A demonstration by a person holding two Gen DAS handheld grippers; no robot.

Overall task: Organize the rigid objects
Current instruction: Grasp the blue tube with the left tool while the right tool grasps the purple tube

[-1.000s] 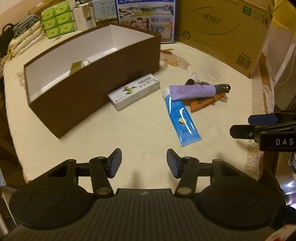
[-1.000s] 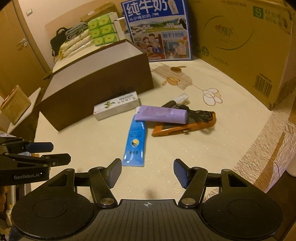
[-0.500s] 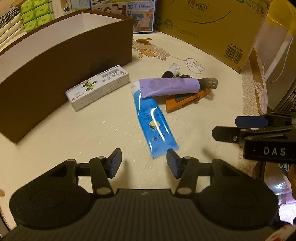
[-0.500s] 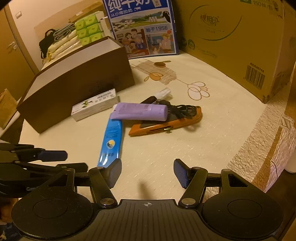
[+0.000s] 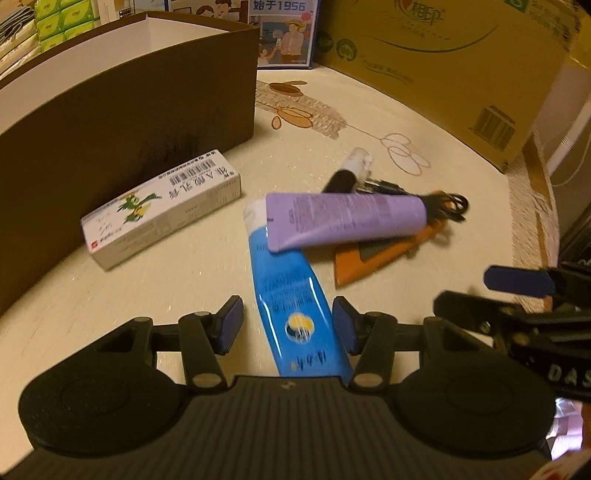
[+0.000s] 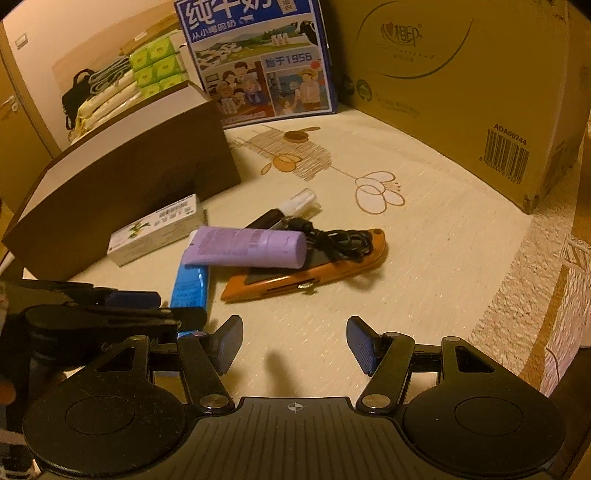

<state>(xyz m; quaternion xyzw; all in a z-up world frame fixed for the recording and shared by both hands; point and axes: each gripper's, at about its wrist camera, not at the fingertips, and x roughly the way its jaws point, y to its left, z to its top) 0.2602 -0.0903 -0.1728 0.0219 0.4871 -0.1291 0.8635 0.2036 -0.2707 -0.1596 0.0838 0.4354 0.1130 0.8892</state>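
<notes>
The blue tube, lying on the tabletop partly under the purple tube, was straddled untouched by the left hand-held gripper, whose released jaws were best closed squarely across its free end.

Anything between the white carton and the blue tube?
No. Bare tablecloth separates white carton and blue tube, clearest in the left wrist view.

I see warm, dim yellowish light over a cream tablecloth printed with brown line drawings, a large cardboard carton and a blue milk carton behind it, and a pale wall and wooden door at far left.
</notes>
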